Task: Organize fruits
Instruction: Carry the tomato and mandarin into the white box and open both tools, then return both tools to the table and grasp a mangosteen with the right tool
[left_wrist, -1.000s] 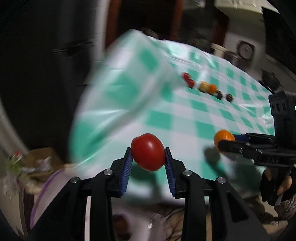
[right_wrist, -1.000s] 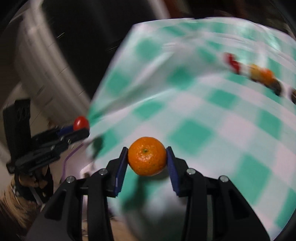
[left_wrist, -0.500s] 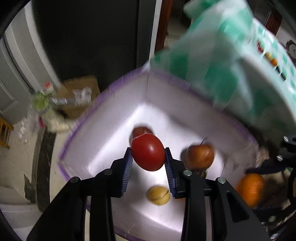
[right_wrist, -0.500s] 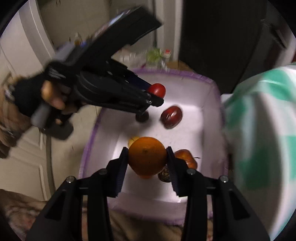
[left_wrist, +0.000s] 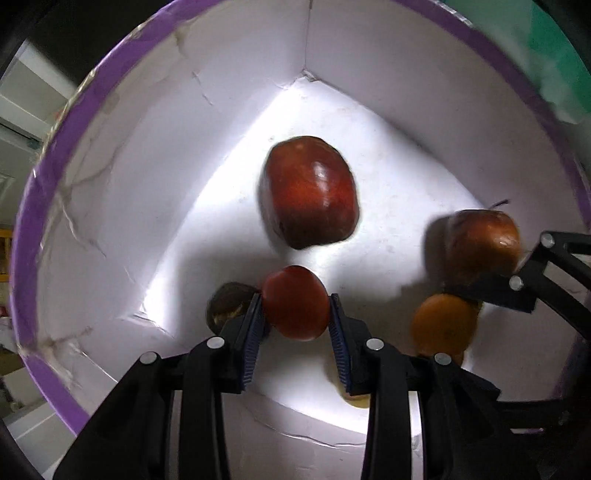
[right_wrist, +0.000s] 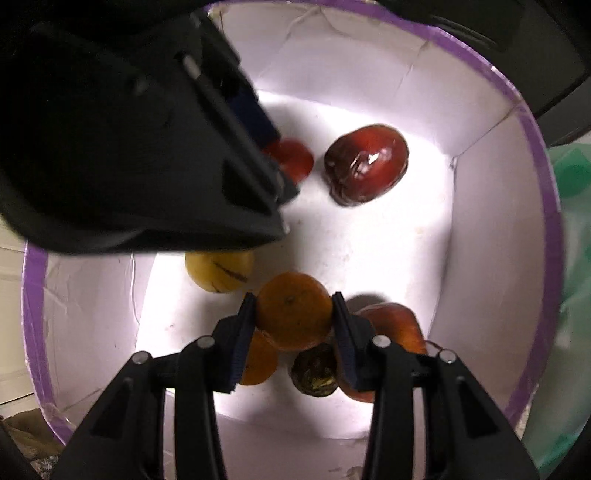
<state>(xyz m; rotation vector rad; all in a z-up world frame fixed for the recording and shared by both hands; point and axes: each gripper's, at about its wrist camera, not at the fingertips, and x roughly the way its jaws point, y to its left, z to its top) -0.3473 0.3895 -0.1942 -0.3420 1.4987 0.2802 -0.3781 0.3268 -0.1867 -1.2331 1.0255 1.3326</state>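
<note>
My left gripper (left_wrist: 295, 308) pinches a small red tomato (left_wrist: 295, 302) between its blue pads, the jaws spread only as wide as the fruit. My right gripper (right_wrist: 294, 314) squeezes a mandarin orange (right_wrist: 293, 311) the same way, pads pressed against both of its sides. Both tools hang inside a white box with a purple rim (left_wrist: 92, 92), each fruit held above its floor.

In the left wrist view, a large dark red apple (left_wrist: 308, 192) lies on the box floor at twelve o'clock from the tomato, close beyond it. A dark, wrinkled fruit (left_wrist: 229, 302) sits just at nine o'clock, partly hidden behind my left pad. At three o'clock I see the mandarin orange (left_wrist: 445, 323) in my right gripper (left_wrist: 465, 299), and just past it, at about two o'clock, a brownish red apple with a stem (left_wrist: 480, 243).

In the right wrist view, my left gripper's black body fills the ten o'clock area, with the tomato (right_wrist: 293, 158) at its tip and the large apple (right_wrist: 367, 170) at one o'clock. A yellow fruit (right_wrist: 219, 271) lies at ten o'clock from the mandarin. Beneath my jaws lie another orange (right_wrist: 258, 363), a dark fruit (right_wrist: 314, 373) and a red apple (right_wrist: 397, 326).

Green and white cloth (right_wrist: 569, 173) shows beyond the box at three o'clock.
</note>
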